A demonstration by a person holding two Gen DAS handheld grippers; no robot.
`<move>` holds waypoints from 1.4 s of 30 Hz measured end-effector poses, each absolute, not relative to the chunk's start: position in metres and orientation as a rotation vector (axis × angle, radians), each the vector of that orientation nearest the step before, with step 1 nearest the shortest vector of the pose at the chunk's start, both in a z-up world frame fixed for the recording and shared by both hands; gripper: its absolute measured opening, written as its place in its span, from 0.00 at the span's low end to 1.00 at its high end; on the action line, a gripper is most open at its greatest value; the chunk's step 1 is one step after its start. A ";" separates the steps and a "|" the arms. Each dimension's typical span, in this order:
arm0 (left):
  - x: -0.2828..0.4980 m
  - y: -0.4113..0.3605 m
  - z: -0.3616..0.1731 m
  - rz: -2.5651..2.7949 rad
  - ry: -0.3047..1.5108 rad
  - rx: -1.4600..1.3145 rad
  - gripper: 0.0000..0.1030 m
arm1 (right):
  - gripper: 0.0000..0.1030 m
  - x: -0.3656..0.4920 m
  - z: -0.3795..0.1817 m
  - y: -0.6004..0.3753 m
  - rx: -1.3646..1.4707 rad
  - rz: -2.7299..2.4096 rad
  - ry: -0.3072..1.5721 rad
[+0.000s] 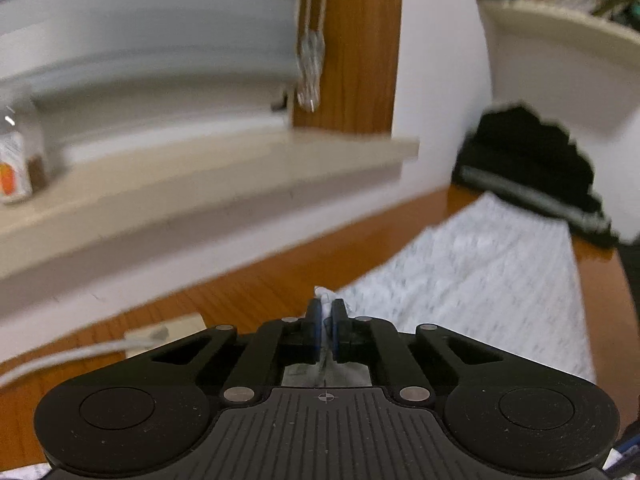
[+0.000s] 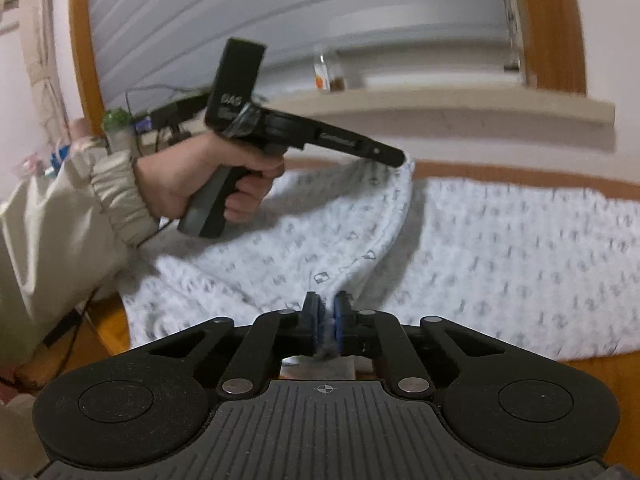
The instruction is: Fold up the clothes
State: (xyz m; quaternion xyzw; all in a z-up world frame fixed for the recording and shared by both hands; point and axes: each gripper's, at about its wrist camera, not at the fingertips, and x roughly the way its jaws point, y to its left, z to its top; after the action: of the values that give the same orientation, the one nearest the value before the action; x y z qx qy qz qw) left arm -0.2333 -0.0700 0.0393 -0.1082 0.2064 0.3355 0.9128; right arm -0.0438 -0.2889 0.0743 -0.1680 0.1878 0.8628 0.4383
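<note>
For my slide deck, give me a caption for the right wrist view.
Both grippers, right gripper and left gripper, pinch the white patterned garment on the wooden table.

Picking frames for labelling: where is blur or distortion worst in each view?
Left wrist view: heavy motion blur on the windowsill and patterned cloth; the left gripper stays sharp. Right wrist view: milder blur, cloth print readable, fisheye bending the window frame.

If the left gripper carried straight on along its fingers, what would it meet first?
The left gripper is shut on a corner of the patterned cloth. Straight ahead lies a bare strip of the wooden table, then probably the white wall under the windowsill; depth is unclear.
</note>
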 end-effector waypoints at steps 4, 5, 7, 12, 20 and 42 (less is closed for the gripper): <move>-0.242 -0.071 0.065 0.712 0.345 -0.202 0.05 | 0.08 -0.044 0.093 -0.293 -0.353 2.152 0.407; -0.238 -0.067 0.065 0.724 0.359 -0.200 0.05 | 0.08 -0.045 0.095 -0.291 -0.350 2.143 0.394; -0.231 -0.060 0.064 0.749 0.391 -0.196 0.11 | 0.10 -0.046 0.090 -0.284 -0.373 2.104 0.396; -0.221 -0.059 0.039 0.828 0.457 -0.218 0.47 | 0.17 -0.040 0.068 -0.275 -0.429 1.976 0.383; -0.206 -0.075 0.017 0.762 0.547 -0.200 0.67 | 0.17 -0.052 0.074 -0.278 -0.408 2.077 0.372; -0.201 -0.065 0.005 0.772 0.644 -0.230 0.67 | 0.27 -0.040 0.070 -0.291 -0.646 2.139 0.278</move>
State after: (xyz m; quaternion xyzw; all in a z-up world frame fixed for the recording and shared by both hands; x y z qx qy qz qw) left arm -0.2015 -0.0655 0.0047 -0.1099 0.3079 0.3691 0.8700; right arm -0.0403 -0.2911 0.0704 -0.2591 0.1115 0.8573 0.4306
